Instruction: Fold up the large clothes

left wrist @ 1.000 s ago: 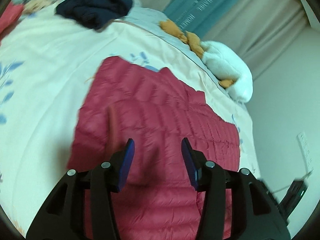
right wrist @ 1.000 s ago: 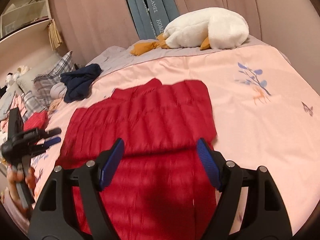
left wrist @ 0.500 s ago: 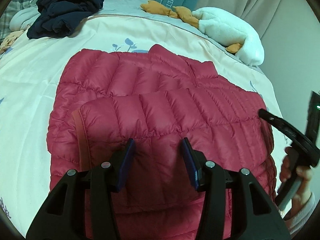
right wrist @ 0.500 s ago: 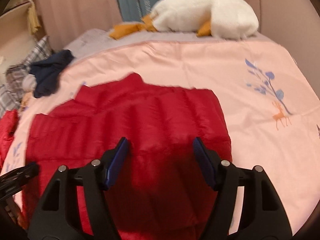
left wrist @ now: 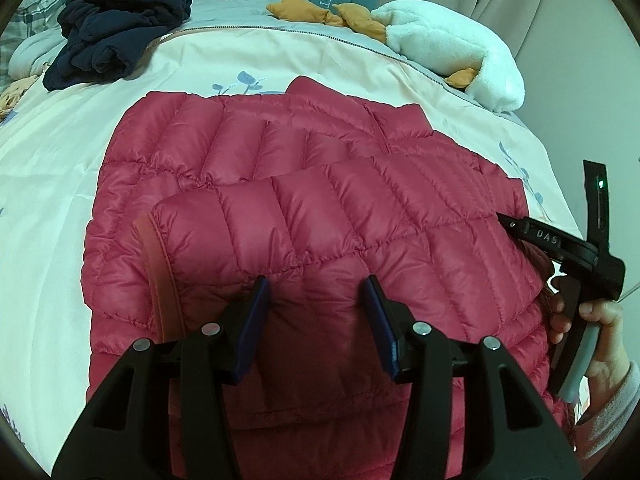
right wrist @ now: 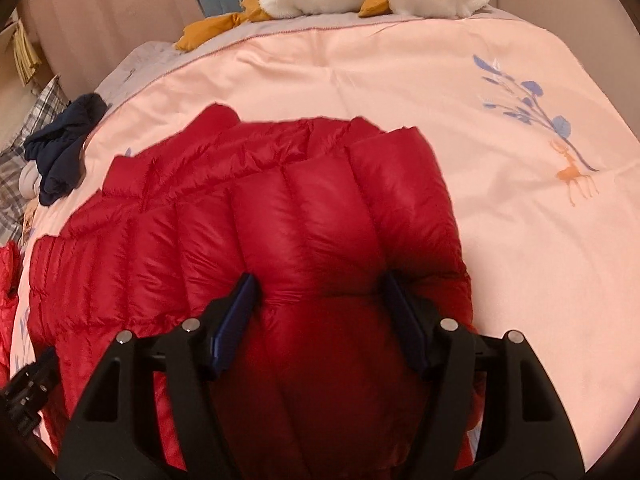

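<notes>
A red quilted down jacket [left wrist: 280,184] lies on the bed, its near part folded over its far part; it also shows in the right wrist view [right wrist: 260,216]. An orange-brown lining strip [left wrist: 158,264] shows at the fold's left end. My left gripper [left wrist: 316,300] is open, low over the near edge of the folded layer, empty. My right gripper [right wrist: 320,300] is open and empty, low over the jacket's right part. In the left wrist view the right gripper [left wrist: 520,226] touches the jacket's right edge, held by a hand [left wrist: 592,320].
The jacket lies on a pale pink floral bedcover [left wrist: 60,152]. A dark navy garment [left wrist: 116,36] is at the far left. A white plush goose [left wrist: 456,52] lies at the far right by the curtain. Plaid pillows [right wrist: 20,148] and another red item [right wrist: 6,268] are at left.
Both grippers have come down closer to the jacket. The left view swung from the side to face the headboard. The right gripper moved toward the jacket's right edge.
</notes>
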The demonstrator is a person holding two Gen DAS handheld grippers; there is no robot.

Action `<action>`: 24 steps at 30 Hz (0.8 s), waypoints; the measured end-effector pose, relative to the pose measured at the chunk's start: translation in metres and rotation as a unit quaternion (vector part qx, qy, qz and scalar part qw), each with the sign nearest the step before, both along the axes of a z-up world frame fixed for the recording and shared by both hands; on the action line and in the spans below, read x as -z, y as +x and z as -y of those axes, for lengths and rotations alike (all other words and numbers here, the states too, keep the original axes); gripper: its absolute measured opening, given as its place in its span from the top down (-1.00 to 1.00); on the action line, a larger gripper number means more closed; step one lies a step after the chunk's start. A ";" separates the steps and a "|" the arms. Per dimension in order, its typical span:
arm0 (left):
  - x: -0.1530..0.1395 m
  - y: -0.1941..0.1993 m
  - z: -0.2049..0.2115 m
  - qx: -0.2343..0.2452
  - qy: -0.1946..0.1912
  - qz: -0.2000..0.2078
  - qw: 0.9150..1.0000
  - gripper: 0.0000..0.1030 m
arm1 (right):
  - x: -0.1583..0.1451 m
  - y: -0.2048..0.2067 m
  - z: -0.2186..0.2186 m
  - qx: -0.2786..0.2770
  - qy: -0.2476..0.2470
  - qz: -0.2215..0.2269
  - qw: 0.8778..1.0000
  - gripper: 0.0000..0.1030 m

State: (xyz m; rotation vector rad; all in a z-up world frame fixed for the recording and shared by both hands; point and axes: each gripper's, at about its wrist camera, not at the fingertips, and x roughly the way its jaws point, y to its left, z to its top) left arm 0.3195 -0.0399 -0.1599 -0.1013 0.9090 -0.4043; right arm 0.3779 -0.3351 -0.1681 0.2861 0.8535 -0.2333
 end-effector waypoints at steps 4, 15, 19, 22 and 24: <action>0.000 0.000 0.002 -0.001 0.007 -0.002 1.000 0.01 | -0.026 -0.034 -0.032 -0.048 -0.074 0.052 0.995 -0.30; 0.002 -0.001 0.005 -0.007 0.005 -0.001 1.000 -0.06 | 0.008 -0.044 -0.060 -0.104 -0.087 -0.004 0.991 -0.36; 0.003 0.000 0.004 -0.006 0.004 -0.003 1.000 -0.07 | 0.010 -0.045 -0.063 -0.105 -0.088 -0.012 0.990 -0.36; 0.004 0.000 0.005 -0.008 0.006 -0.004 1.000 -0.07 | -0.001 -0.047 -0.060 -0.098 -0.076 -0.007 0.992 -0.36; 0.003 0.000 0.006 -0.009 0.009 -0.005 1.000 -0.07 | -0.014 -0.057 -0.064 -0.105 -0.064 0.020 0.992 -0.35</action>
